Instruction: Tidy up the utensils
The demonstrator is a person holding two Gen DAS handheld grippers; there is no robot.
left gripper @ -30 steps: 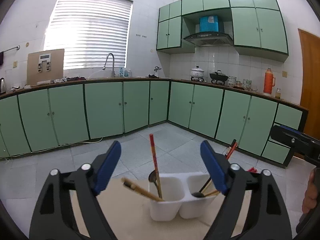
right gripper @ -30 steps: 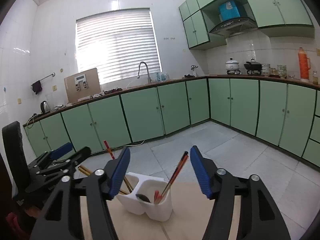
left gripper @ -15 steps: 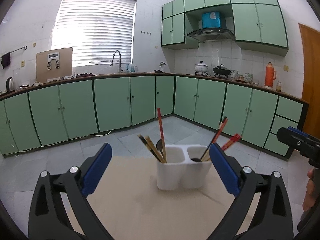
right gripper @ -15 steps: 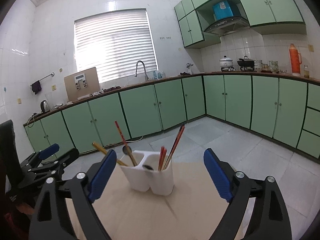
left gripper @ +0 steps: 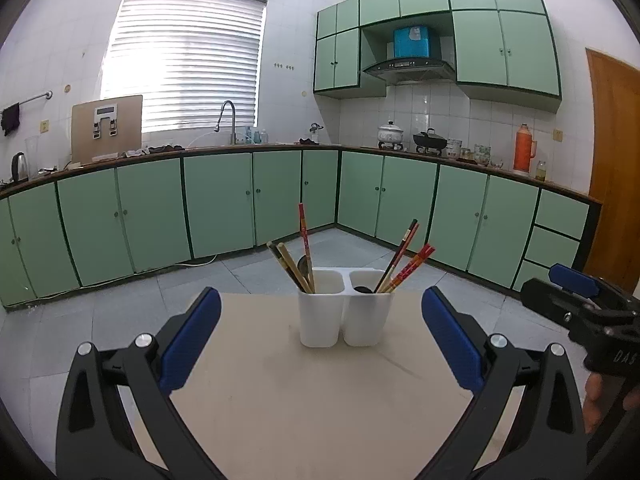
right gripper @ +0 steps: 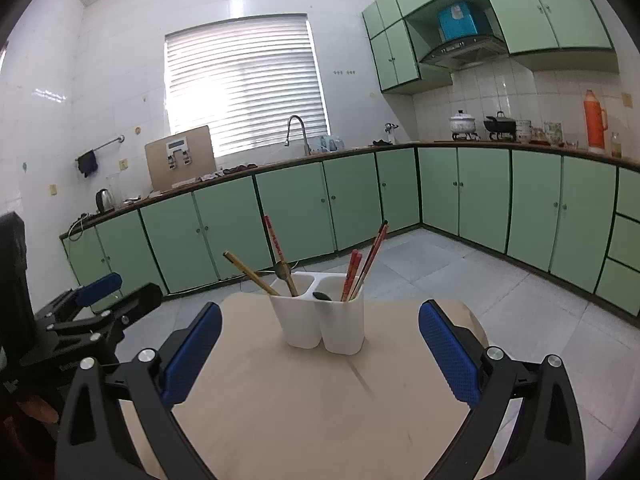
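Note:
A white two-compartment utensil holder [left gripper: 345, 314] stands upright on a beige tabletop [left gripper: 304, 408]; it also shows in the right wrist view [right gripper: 324, 322]. Its left compartment holds wooden chopsticks [left gripper: 291, 267], a red chopstick and a dark spoon. Its right compartment holds red and dark chopsticks [left gripper: 404, 262] and a black spoon. My left gripper [left gripper: 320, 340] is open and empty, short of the holder. My right gripper [right gripper: 320, 344] is open and empty, also short of it.
Green cabinets [left gripper: 224, 200] and a counter run along the far walls, with grey tiled floor [left gripper: 240, 276] beyond the table edge. The right gripper shows at the right edge in the left wrist view [left gripper: 580, 300]; the left gripper shows at the left in the right wrist view [right gripper: 92, 308].
Both grippers have drawn back and up from the holder, so it now appears farther away and fully in view. Both stay open and empty.

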